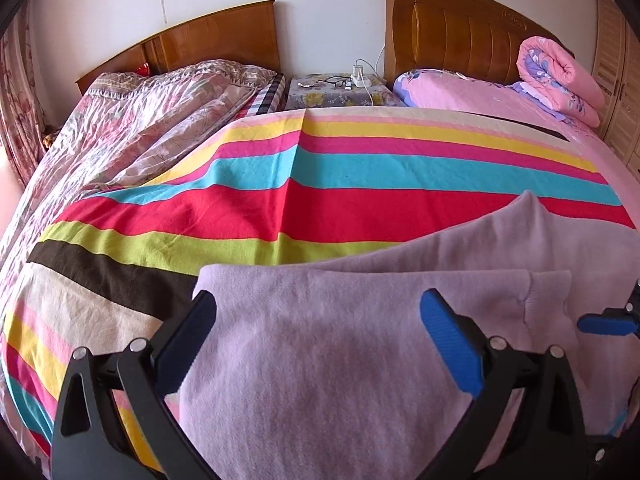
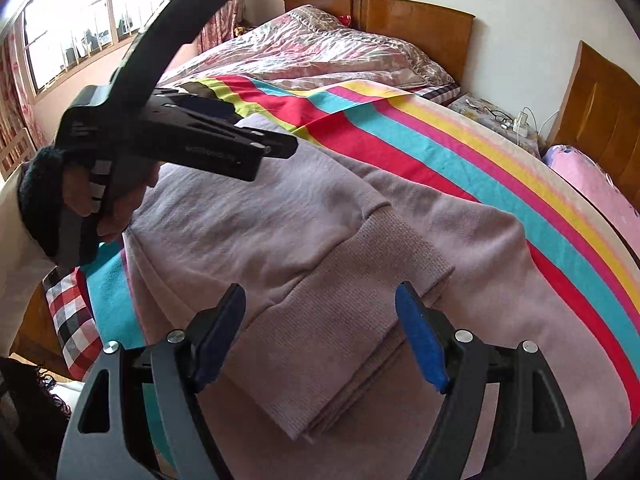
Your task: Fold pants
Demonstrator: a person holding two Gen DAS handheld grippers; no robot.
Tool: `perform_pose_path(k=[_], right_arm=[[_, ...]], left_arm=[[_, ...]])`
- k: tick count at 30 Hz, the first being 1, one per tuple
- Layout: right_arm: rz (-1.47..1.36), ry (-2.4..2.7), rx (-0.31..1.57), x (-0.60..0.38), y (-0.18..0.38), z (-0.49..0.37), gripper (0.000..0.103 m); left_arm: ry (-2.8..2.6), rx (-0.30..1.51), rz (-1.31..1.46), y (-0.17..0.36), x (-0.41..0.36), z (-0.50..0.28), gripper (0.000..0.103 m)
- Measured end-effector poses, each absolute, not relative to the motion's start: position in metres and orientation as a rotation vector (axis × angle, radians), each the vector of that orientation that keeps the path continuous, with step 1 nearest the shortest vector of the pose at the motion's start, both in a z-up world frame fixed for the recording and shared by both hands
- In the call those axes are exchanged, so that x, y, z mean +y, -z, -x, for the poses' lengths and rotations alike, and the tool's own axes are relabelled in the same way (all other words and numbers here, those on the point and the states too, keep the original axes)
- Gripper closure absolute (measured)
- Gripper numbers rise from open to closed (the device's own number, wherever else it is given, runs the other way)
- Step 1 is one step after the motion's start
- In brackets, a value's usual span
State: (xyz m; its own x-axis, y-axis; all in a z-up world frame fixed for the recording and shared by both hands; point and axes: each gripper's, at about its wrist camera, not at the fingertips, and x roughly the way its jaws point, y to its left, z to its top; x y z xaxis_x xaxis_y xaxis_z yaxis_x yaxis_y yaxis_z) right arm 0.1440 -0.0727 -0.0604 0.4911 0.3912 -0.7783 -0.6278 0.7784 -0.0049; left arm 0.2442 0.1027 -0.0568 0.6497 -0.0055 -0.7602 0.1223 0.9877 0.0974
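Lilac pants [image 1: 320, 360] lie folded over on a striped blanket [image 1: 280, 208] that covers the bed. My left gripper [image 1: 320, 312] is open just above them, its left finger at the pants' left edge. In the right wrist view the pants [image 2: 260, 220] show a ribbed cuff [image 2: 360, 288] lying on top. My right gripper [image 2: 320, 304] hovers open over that cuff, its pads not pressing on it. One blue right fingertip [image 1: 600, 324] shows at the right edge of the left wrist view. A hand [image 2: 80, 196] holds the left gripper at the upper left.
A second bed with a floral quilt [image 1: 140, 120] stands to the left. Between the headboards is a bedside table [image 1: 312, 94] with glasses and a power strip. A rolled pink quilt [image 1: 560, 76] lies at the far right, beside a wardrobe [image 1: 620, 80]. A window [image 2: 80, 32] is behind.
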Motion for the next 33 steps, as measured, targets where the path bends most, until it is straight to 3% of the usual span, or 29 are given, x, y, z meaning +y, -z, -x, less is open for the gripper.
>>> perform_pose_path(k=[3,8,13,22,33], right_arm=[[0.328,-0.607,0.892,-0.072,0.082,-0.14,0.023],[0.235,-0.598,0.861,-0.101,0.064,-0.134,0.022],[0.184,-0.383,0.81,-0.18,0.047,-0.147,0.019],[0.026,0.015,0.982,-0.316,0.096,-0.195,0.014],[-0.06,-0.011,0.897,-0.329,0.09,-0.185,0.012]], left_arm=[[0.079,0.928,-0.091,0.084,0.114,-0.26,0.001],[0.022,0.884,-0.127,0.066,0.107,-0.248,0.001],[0.183,0.828,-0.127,0.043,0.054,-0.227,0.001],[0.258,0.85,-0.251,0.084,-0.007,-0.213,0.001],[0.278,0.867,-0.2,0.089,0.0,-0.218,0.001]])
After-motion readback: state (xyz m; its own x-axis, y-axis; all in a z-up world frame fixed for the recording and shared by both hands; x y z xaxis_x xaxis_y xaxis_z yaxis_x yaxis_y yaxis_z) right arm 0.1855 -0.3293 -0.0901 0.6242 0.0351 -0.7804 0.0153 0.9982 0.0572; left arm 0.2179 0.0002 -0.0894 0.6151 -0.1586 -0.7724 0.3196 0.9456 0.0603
